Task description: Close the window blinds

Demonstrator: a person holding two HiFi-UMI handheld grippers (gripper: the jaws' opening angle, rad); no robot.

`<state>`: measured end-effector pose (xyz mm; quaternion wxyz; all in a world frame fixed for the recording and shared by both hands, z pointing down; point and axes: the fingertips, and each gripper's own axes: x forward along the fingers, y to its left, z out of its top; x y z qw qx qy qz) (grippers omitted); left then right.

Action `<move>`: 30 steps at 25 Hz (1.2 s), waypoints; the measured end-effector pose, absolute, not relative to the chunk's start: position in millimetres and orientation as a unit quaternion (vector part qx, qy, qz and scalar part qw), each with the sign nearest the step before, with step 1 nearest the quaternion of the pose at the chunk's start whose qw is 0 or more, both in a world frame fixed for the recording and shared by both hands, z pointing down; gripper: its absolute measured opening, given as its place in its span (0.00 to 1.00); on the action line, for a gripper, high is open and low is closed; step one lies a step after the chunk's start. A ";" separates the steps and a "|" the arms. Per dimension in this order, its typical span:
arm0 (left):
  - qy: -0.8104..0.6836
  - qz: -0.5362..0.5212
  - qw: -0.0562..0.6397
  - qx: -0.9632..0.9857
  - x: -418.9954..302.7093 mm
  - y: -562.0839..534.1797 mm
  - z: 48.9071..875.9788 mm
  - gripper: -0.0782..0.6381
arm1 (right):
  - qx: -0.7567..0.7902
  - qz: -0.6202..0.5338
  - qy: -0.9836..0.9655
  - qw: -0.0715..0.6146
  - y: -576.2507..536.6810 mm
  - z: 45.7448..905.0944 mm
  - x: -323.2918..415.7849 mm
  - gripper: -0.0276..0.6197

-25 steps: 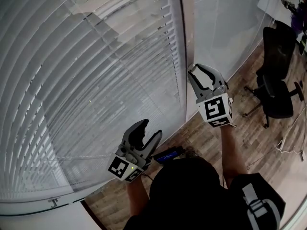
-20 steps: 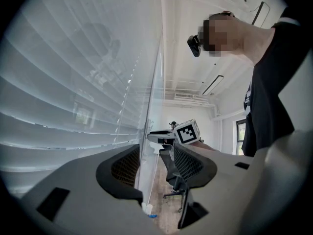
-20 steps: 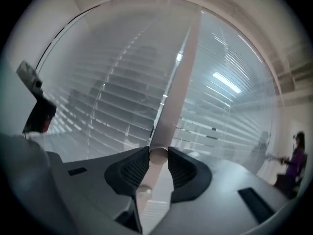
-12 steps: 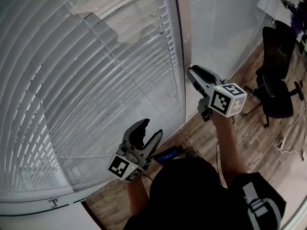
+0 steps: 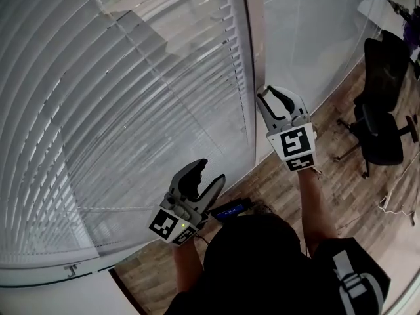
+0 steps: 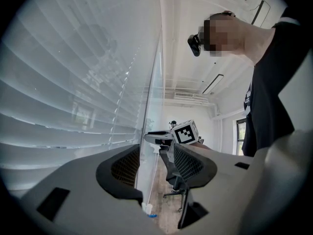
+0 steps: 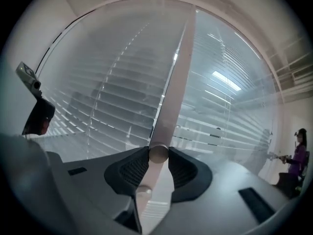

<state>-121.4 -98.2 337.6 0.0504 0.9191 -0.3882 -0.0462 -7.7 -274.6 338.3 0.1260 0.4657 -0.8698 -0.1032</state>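
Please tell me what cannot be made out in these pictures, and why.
- The upper end of the wand: right gripper view, cut off at the picture's dark rim.
- The dark device on the floor: head view, partly behind the left gripper and the person's head; its kind is unclear.
- The small white and blue things on the floor: left gripper view, too small to name.

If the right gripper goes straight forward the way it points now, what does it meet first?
The wand already stands between the right gripper's jaws, which have just been opening; behind it, probably the blind slats.
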 end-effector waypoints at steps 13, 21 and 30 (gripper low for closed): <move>-0.406 -0.042 0.046 0.912 -120.7 -106.9 319.5 0.43 | 0.395 0.125 -0.909 -0.045 -280.3 329.3 6.2 0.24; -0.435 -0.033 0.067 0.897 -127.6 -112.6 333.7 0.43 | 0.343 0.143 -0.924 -0.090 -264.7 342.8 11.3 0.24; -0.459 -0.015 0.094 0.883 -119.7 -100.0 346.0 0.43 | 0.308 0.178 -0.928 -0.109 -243.8 362.8 18.7 0.24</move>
